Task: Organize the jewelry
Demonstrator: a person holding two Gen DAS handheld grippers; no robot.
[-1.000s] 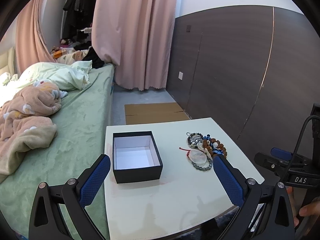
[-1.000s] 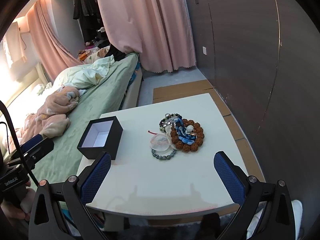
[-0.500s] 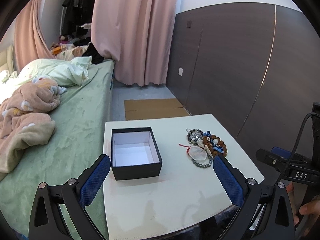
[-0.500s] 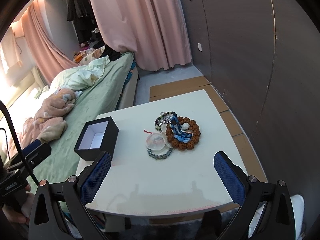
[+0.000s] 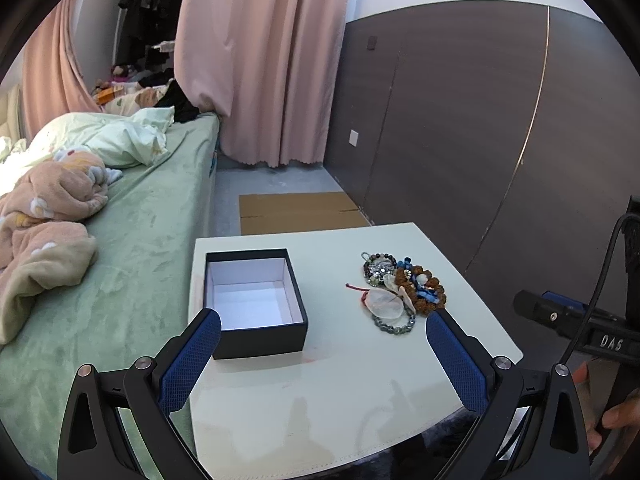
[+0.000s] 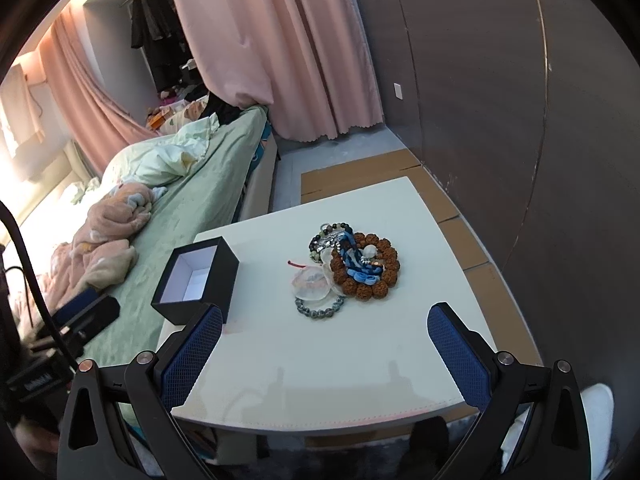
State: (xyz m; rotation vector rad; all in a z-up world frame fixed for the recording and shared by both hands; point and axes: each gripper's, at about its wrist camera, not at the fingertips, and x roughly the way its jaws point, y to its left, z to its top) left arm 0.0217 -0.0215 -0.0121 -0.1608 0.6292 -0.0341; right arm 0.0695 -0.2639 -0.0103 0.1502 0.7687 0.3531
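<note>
Beside a white table point(image 5: 360, 380) stands a bed point(image 5: 132, 248) under a green sheet, heaped with a peach blanket point(image 5: 44, 216), and pink curtains point(image 5: 260, 60) hang beyond it against a dark panelled wall point(image 5: 460, 120). Flat cardboard point(image 5: 296, 210) lies on the floor behind the table. On the table's left part sits a black box point(image 5: 256, 304), open, its white inside bare. Well apart from it, toward the right, lies the jewelry pile point(image 6: 348, 266): a brown bead bracelet point(image 6: 384, 276) ringing a blue cord, a clear flat stone point(image 6: 310, 284) touching it, and a grey bead bracelet point(image 6: 320, 308) nearest the camera. The left gripper point(image 5: 320, 360) and the right gripper point(image 6: 326, 354) both hover above the near table edge, fingers spread wide, holding nothing.
</note>
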